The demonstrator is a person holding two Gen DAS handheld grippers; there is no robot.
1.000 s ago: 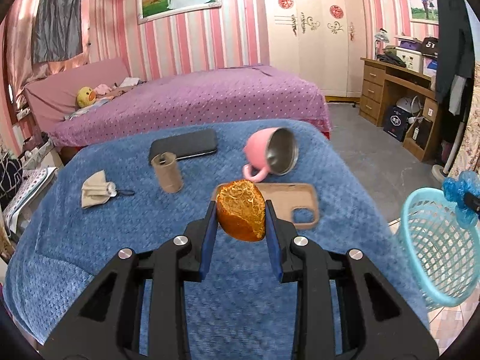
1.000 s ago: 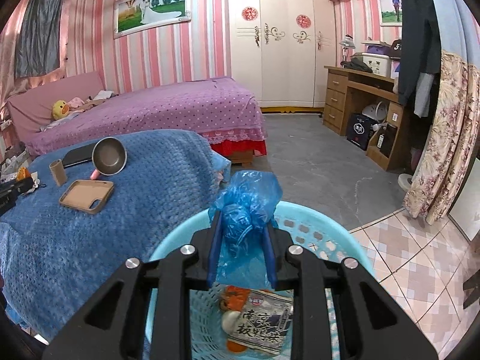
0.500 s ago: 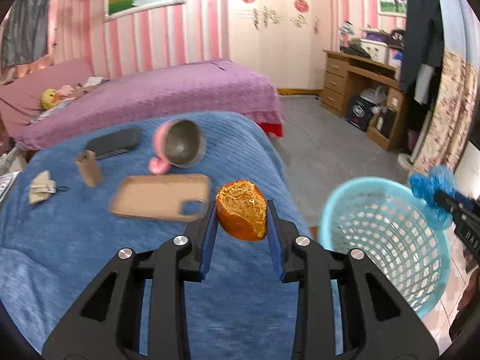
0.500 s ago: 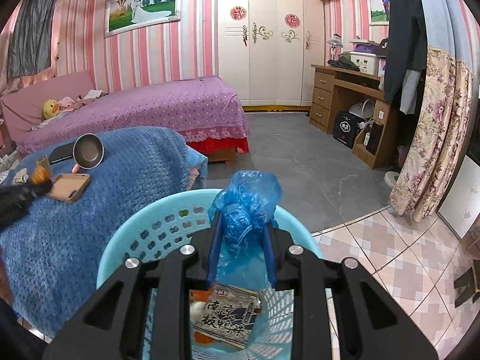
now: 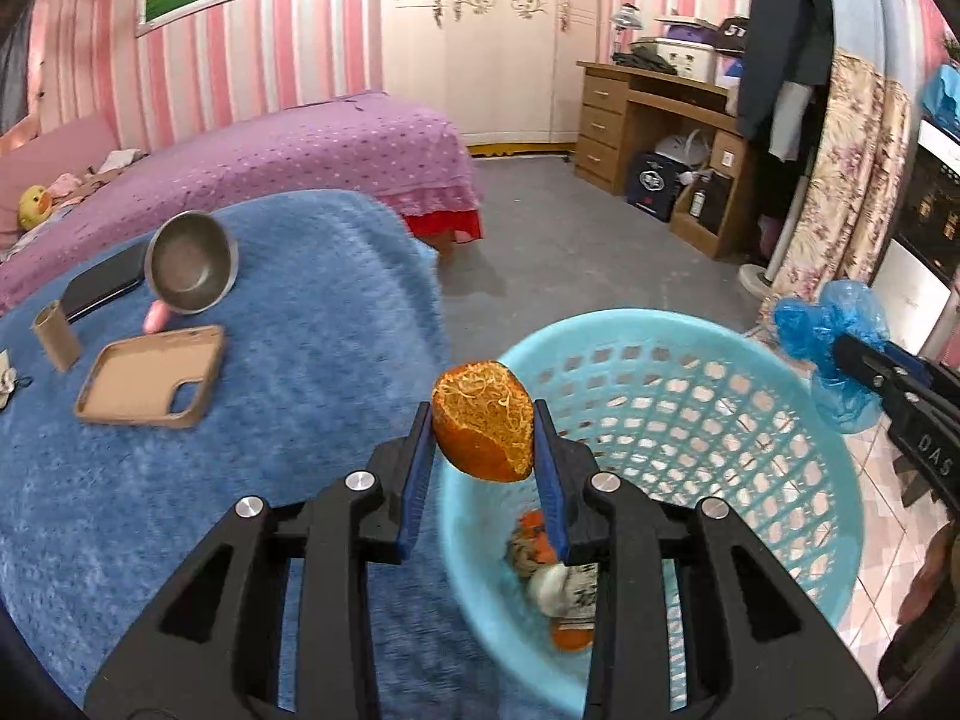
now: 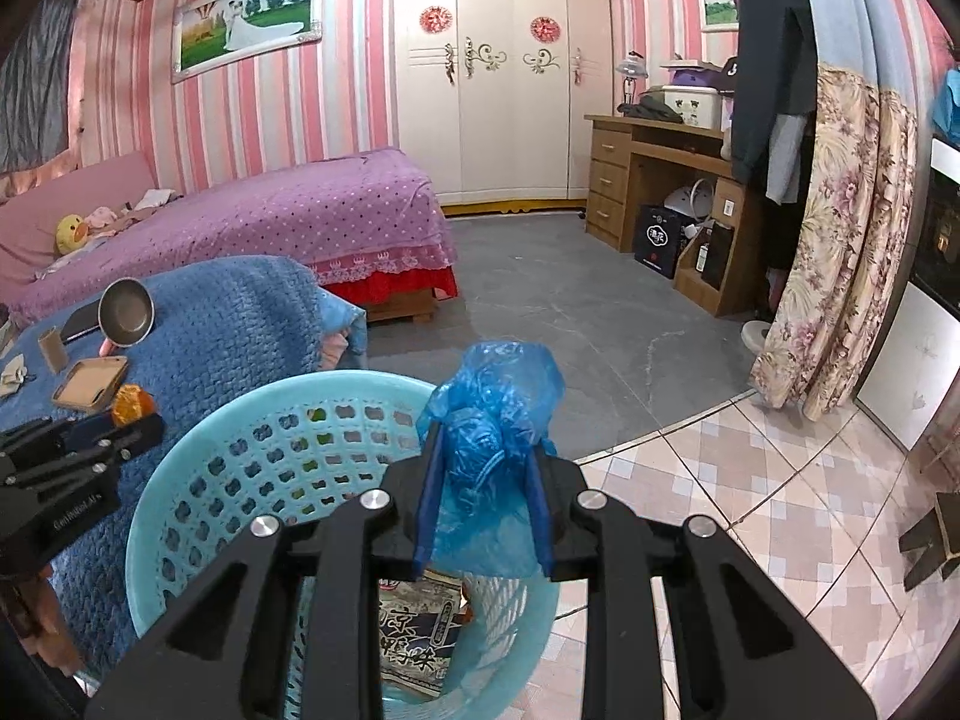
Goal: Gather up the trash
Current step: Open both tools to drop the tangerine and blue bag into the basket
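Left tool (image 5: 483, 438) moved over basket (image 5: 780, 420) rim, clamping orange peel (image 5: 483, 429), pith up, long axis diagonal.

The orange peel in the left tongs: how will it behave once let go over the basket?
The orange peel looks like a hollow, thin half shell, so probably light. Its curved rind might slip or rock, though likely won't break. Released above the basket, it should probably just drop in.

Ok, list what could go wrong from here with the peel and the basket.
1. The orange peel in the left tool sits right at the near rim of the basket; let go now and it may land on the blue blanket.
2. The right tool holds the basket only by a pinch of blue bag, which could tear or slip.
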